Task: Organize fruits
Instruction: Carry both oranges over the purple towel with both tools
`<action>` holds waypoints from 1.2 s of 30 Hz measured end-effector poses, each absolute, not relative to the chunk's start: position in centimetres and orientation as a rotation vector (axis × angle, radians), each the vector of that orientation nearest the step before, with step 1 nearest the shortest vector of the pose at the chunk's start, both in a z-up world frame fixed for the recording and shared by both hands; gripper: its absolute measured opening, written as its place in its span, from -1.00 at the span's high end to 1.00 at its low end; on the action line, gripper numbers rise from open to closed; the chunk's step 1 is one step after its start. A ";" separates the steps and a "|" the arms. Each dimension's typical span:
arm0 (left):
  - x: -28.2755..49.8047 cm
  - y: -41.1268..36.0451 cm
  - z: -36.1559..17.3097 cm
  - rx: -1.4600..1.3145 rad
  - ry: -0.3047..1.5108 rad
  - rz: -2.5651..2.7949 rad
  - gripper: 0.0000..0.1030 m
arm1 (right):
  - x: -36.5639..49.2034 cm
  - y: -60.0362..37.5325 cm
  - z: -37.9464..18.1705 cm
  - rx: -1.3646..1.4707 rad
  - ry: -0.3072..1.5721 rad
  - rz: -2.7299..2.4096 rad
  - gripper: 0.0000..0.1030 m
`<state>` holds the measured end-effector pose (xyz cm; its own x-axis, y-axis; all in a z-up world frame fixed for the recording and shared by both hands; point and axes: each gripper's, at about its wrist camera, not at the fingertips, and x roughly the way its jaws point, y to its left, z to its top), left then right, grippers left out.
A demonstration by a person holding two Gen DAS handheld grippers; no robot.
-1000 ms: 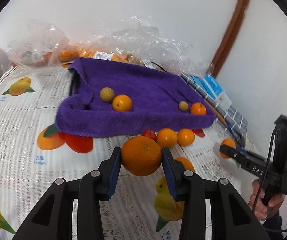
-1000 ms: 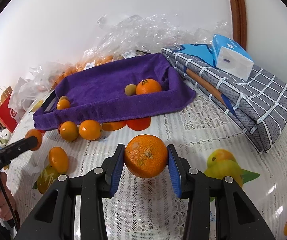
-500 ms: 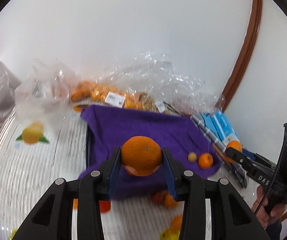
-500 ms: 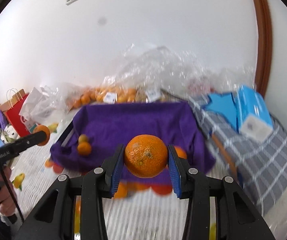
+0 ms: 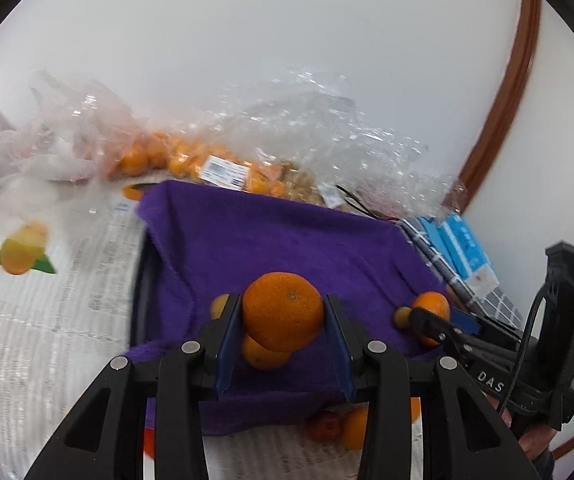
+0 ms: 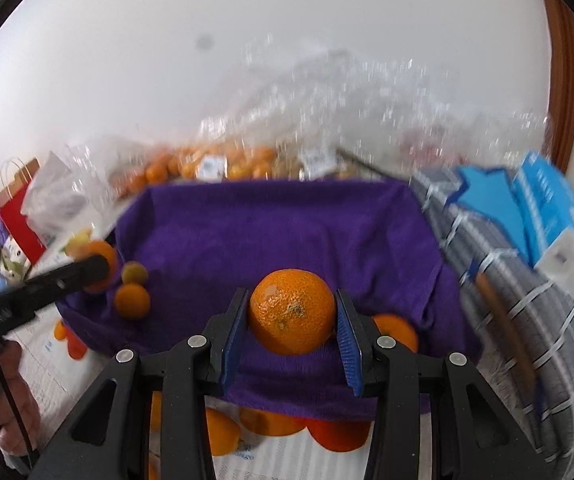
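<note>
Both grippers have carried their oranges from above the printed tablecloth to above the purple towel. Clamped between the left gripper's [image 5: 283, 312] blue pads sits one orange [image 5: 282, 310], with a smaller orange [image 5: 263, 354] lying on the purple towel [image 5: 271, 240] just below it. Likewise the right gripper [image 6: 292, 312] squeezes a second orange [image 6: 292, 310]. Beyond the towel's far edge lie clear plastic bags of fruit [image 5: 215, 164].

Both wrist views toward purple towel [image 5: 287, 240]
</note>
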<state>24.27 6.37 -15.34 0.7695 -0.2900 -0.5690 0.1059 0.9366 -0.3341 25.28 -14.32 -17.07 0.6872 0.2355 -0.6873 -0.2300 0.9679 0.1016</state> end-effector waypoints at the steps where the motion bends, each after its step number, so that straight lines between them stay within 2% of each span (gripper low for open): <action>1: 24.2 6.8 -15.3 -0.296 0.657 -0.201 0.26 | 25.2 -14.2 -17.2 -0.002 0.769 0.260 0.19; 8: 25.1 9.5 -16.7 -0.352 0.708 -0.076 0.26 | 25.2 -13.9 -18.0 -0.017 0.766 0.241 0.19; 36: 25.6 7.0 -18.0 -0.270 0.780 -0.073 0.25 | 25.4 -13.9 -18.8 -0.018 0.796 0.247 0.18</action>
<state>25.56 7.00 -17.96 0.7105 -0.1639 -0.6844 -0.0345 0.9632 -0.2665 25.40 -13.91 -18.76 0.6725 0.2126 -0.7089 -0.2263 0.9711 0.0765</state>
